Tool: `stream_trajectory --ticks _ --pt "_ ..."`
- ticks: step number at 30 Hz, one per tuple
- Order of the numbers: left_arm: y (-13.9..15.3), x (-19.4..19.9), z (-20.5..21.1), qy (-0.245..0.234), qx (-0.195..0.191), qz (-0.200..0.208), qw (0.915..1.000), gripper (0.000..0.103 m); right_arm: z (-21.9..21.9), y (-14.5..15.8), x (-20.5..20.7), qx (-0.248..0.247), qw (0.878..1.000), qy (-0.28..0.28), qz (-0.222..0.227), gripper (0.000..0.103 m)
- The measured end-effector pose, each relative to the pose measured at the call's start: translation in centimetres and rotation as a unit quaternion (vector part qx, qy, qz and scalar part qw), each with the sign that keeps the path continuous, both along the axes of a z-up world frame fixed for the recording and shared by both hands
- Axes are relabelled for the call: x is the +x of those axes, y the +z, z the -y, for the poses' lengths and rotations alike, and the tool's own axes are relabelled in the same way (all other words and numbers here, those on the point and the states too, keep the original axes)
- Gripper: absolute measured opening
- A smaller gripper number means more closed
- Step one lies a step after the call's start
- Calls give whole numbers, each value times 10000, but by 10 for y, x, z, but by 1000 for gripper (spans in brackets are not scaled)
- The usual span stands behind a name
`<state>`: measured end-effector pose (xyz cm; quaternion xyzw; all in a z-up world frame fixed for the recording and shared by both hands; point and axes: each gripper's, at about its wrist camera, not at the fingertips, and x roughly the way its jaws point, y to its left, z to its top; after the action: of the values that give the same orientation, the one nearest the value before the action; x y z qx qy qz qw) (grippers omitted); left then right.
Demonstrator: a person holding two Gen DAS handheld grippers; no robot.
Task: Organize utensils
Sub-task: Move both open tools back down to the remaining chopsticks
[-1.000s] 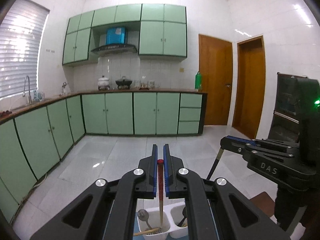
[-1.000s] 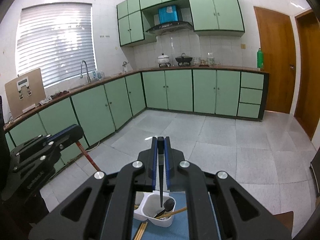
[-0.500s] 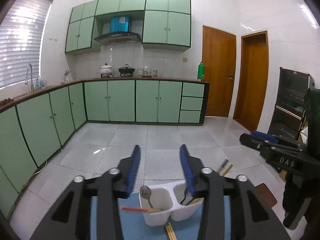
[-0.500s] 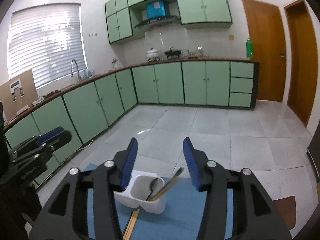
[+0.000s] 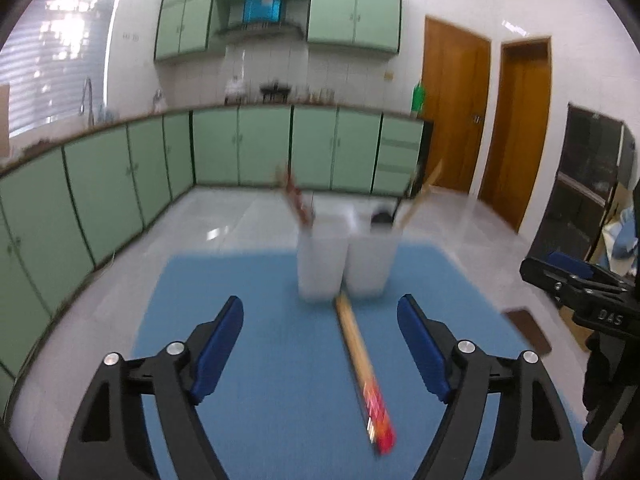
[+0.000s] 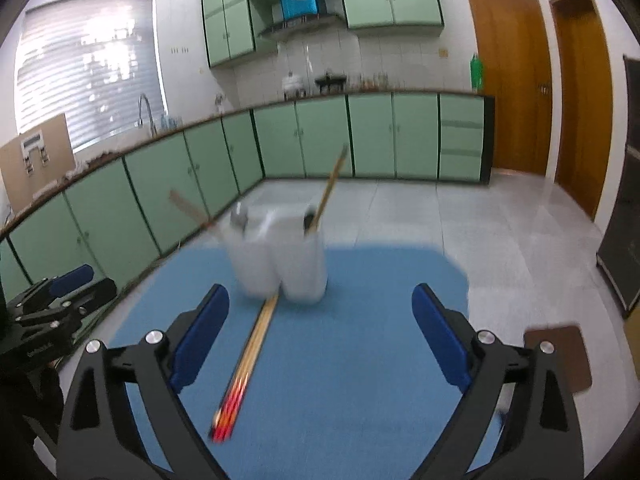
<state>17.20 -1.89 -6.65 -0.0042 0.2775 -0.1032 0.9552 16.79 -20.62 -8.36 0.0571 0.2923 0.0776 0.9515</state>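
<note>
Chopsticks [image 5: 363, 364] lie flat on the blue mat [image 5: 256, 280], one end touching the white holder [image 5: 344, 260], ahead of both grippers, left [image 5: 320, 340] and right [image 6: 320, 328], whose empty jaws are opening.

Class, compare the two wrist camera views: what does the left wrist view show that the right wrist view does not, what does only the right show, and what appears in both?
Only the left wrist view shows the right gripper at its right edge and the dark cabinet beside the doors.

Only the right wrist view shows the left gripper at its left edge, the cardboard panel on the counter and the brown mat.

Both show the white two-part holder with utensils leaning out, the chopsticks lying in front of it on the blue mat, and the green cupboards.
</note>
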Motion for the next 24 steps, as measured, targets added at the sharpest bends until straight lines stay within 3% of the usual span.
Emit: stream_trajectory --ticks 9,12,17,24 --pt "-83 -22 -19 189 375 -838 9956 78 -43 -74 -28 54 9968 107 -791 90" --pt "-104 -27 -21 236 427 -1063 9931 78 -55 -89 -28 -131 9949 186 -978 90" --pt "-123 -34 -24 296 520 -1264 9902 78 -74 -114 -22 -439 9898 292 -1323 85" --pt "-125 -36 -28 341 526 -1323 9892 79 -85 -130 -16 -547 9844 325 -1641 83"
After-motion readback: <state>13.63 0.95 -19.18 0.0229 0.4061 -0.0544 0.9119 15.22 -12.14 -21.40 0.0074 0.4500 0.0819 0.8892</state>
